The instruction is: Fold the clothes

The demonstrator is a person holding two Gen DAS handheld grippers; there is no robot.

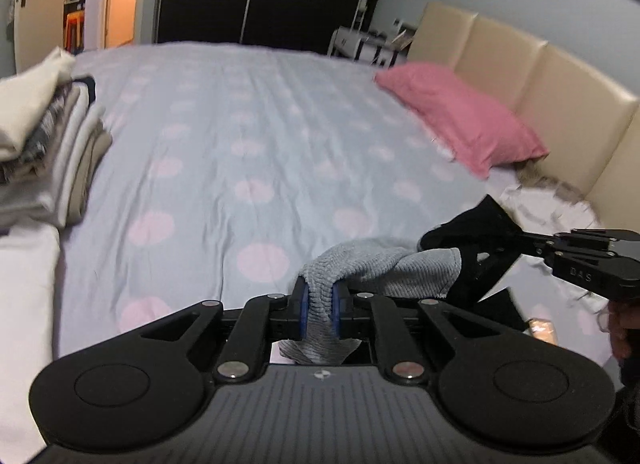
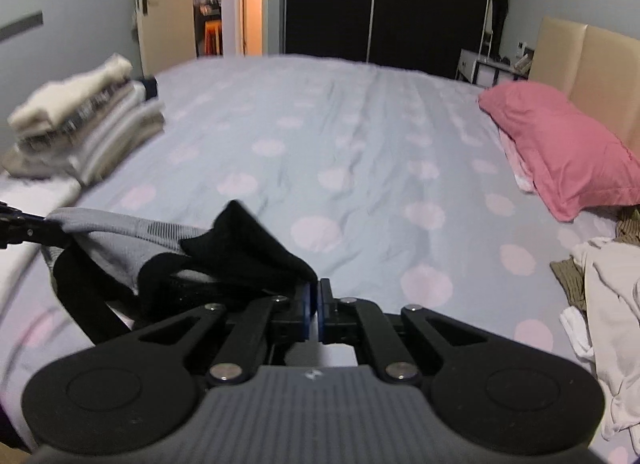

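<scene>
Left wrist view: left gripper (image 1: 319, 306) clamped on grey-and-black garment (image 1: 384, 264) above the bed (image 1: 248, 152); right gripper (image 2: 314, 310) pinches its black end, level, reaching in from the right.

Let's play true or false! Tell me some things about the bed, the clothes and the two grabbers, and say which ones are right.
1. The left gripper is pinching grey ribbed cloth between its fingers. True.
2. The pillow is green. False: it is pink.
3. A stack of folded clothes sits on the bed's left side. True.
4. The right gripper is wide open and holds nothing. False: it is shut on black cloth.
5. The bedcover is plain white. False: it is pale blue with pink dots.
</scene>
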